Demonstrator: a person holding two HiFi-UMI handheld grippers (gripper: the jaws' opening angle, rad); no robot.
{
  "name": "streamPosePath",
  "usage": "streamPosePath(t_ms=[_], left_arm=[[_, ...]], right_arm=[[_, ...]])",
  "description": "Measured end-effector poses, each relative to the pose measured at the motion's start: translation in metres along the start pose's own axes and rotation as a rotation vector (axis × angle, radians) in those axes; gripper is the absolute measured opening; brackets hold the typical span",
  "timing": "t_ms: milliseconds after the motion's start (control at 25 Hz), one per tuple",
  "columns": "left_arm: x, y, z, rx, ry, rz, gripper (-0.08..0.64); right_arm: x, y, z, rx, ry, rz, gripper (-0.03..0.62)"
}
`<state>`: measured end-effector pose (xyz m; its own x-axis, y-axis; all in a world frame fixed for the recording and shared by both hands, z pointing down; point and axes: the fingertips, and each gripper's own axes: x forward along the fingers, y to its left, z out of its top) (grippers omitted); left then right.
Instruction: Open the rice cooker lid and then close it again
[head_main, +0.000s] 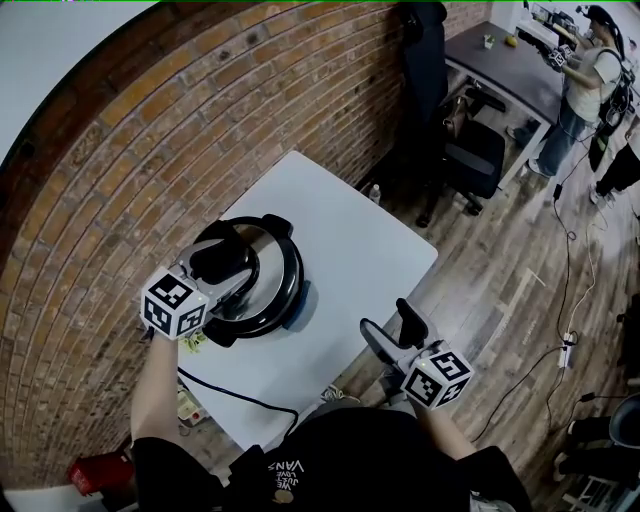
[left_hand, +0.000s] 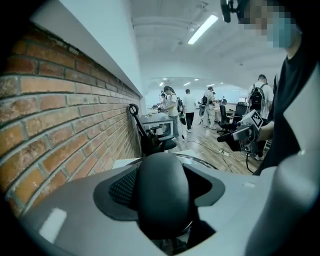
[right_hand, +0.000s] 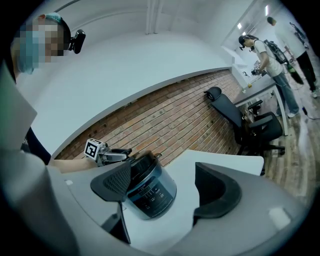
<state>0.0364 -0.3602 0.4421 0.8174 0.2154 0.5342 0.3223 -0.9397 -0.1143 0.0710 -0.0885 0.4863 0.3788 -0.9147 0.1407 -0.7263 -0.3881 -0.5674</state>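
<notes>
The rice cooker stands on the white table, close to the brick wall, with its lid down. The black lid handle lies between the jaws of my left gripper. A dark gap shows beside the right pad, so that gripper is open around the handle. Out over the table's near edge, my right gripper is open and empty, pointing at the cooker's control panel. The left gripper also shows above the lid in the right gripper view.
A brick wall runs along the table's far side. A black cable trails off the near left corner to a power strip. A black office chair stands past the table's right end, and people work at a dark desk farther off.
</notes>
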Motion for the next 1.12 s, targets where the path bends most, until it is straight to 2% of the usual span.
streamPosePath(t_ms=[280,400,480,760,1120], left_arm=[[0.001,0.003,0.0,0.03,0.0,-0.063,0.284],[0.007,-0.008,-0.007,0.131,0.042,-0.121,0.284],[0.007,-0.013,-0.01,0.164,0.044,-0.145,0.284],[0.007,-0.012,-0.009,0.153,0.02,-0.144,0.284],[0.009,-0.01,-0.01,0.075,0.026,-0.087,0.281]], right_arm=[[0.001,-0.004,0.004,-0.007,0.014,0.007,0.394],[-0.001,-0.003,0.003,-0.011,0.02,0.01,0.394],[-0.002,-0.002,0.002,-0.012,0.02,0.011,0.394],[-0.007,-0.001,-0.001,-0.017,0.025,0.001,0.394],[0.014,0.027,-0.013,-0.048,0.062,0.041,0.394]])
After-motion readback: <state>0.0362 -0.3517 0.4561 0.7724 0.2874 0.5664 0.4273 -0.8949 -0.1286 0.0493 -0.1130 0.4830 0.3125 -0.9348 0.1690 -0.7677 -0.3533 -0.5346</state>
